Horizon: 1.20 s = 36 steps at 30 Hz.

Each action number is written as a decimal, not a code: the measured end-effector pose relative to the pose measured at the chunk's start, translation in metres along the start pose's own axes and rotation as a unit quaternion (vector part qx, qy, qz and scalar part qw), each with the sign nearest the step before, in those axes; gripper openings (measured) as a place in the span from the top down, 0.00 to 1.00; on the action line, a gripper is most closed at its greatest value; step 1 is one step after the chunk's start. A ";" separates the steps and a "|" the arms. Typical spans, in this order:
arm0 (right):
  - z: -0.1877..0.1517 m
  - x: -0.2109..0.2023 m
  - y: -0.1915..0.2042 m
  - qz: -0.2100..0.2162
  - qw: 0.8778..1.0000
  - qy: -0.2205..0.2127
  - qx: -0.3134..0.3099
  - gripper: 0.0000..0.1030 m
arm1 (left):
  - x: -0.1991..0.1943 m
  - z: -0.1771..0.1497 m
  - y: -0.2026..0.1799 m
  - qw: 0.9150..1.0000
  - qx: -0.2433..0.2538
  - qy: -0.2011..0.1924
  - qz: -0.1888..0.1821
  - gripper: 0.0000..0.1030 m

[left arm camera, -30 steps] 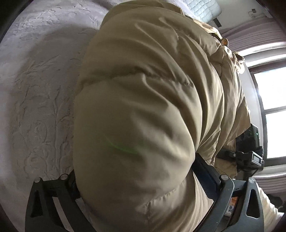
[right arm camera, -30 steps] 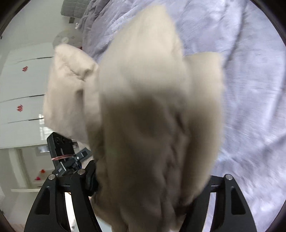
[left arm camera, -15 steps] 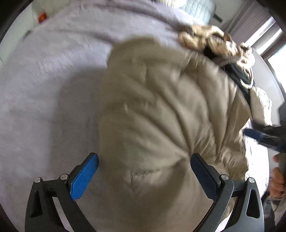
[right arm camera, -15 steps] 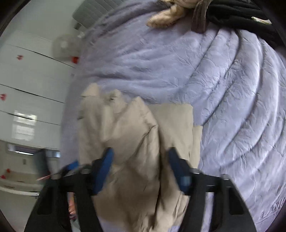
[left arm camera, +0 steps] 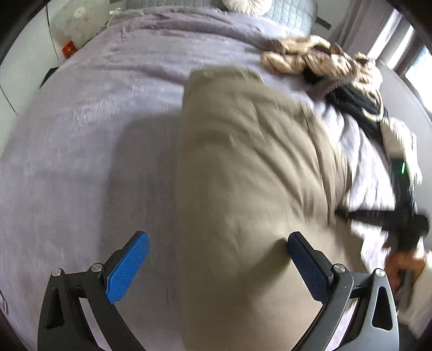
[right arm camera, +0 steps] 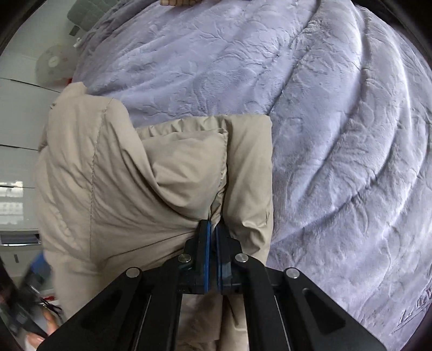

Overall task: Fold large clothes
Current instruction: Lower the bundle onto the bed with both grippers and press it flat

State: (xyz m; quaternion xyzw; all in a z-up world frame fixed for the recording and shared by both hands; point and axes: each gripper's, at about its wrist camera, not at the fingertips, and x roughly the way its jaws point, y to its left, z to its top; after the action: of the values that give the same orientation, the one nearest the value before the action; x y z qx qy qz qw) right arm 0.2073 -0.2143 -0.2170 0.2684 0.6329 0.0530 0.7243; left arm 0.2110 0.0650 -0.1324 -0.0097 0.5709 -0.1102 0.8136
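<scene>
A large beige puffer jacket (left arm camera: 243, 172) lies on the lilac bed cover (left arm camera: 81, 140). My left gripper (left arm camera: 216, 259) is open, its blue pads (left arm camera: 127, 267) spread wide just above the jacket's near end. In the right wrist view the jacket (right arm camera: 140, 175) is bunched at the bed's edge and my right gripper (right arm camera: 213, 229) is shut on a fold of its fabric. The right gripper (left arm camera: 399, 216) also shows blurred at the right of the left wrist view.
A pile of other clothes, tan and black (left arm camera: 337, 70), lies at the far right of the bed. A grey quilted headboard (left arm camera: 286, 13) is behind. The embossed bed cover (right arm camera: 324, 135) spreads to the right of the jacket. White cupboards (right arm camera: 19, 121) stand at the left.
Both grippers let the jacket drop onto the bed. My left gripper opened and stays open above it. My right gripper opened, then shut again on a fold of the jacket.
</scene>
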 end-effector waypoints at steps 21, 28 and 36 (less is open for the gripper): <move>-0.136 -0.030 0.024 -0.074 0.994 0.033 -0.075 0.99 | 0.014 -0.044 -0.012 0.999 0.024 0.038 0.017 0.00; -0.121 -0.023 0.023 -0.078 0.994 0.045 -0.059 0.99 | -0.004 -0.047 -0.010 0.999 0.016 0.030 0.035 0.00; -0.115 -0.011 0.029 -0.101 0.991 0.055 -0.062 0.99 | -0.018 -0.056 -0.009 0.998 0.017 0.026 0.057 0.00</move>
State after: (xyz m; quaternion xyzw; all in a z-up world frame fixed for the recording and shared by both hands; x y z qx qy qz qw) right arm 0.1043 -0.1570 -0.2006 0.1544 0.6910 0.0337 0.7054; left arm 0.1518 0.0659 -0.1337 0.0398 0.5893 -0.0733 0.8036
